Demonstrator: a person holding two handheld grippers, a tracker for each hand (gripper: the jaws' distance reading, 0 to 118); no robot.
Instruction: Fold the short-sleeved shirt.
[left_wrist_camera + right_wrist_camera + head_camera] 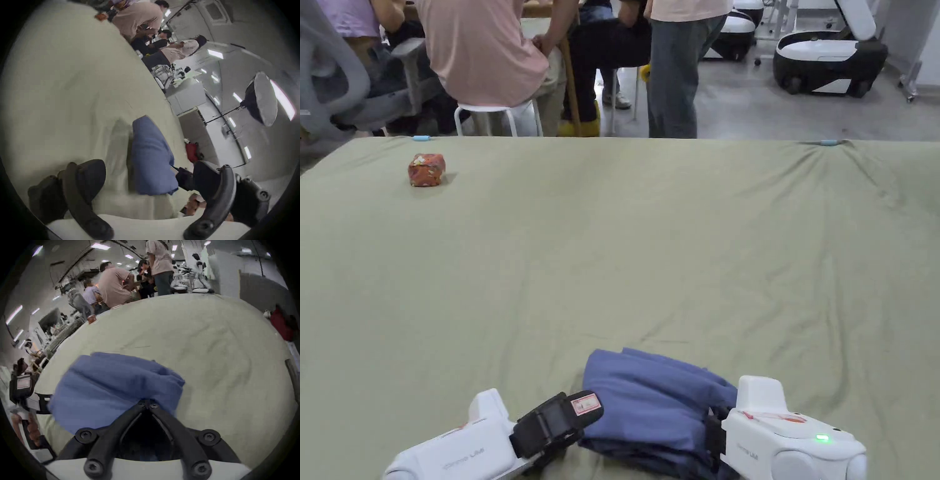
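A blue shirt (653, 403) lies bunched in a thick bundle at the near edge of the olive-green table cover (650, 250). My right gripper (147, 404) is shut on the bundle's right edge, its jaws pinched together on the blue shirt (113, 386). In the head view the right gripper (717, 434) meets the cloth from the right. My left gripper (575, 415) sits at the bundle's left side. In the left gripper view its jaws stand wide apart, and the left gripper (148, 175) frames the blue shirt (149, 155) without pressing on it.
A small red-orange packet (426, 169) lies far back left on the cover. Several people (487, 56) sit and stand beyond the far edge, by a white stool (487, 119). A white and black machine (831, 59) stands on the floor at back right.
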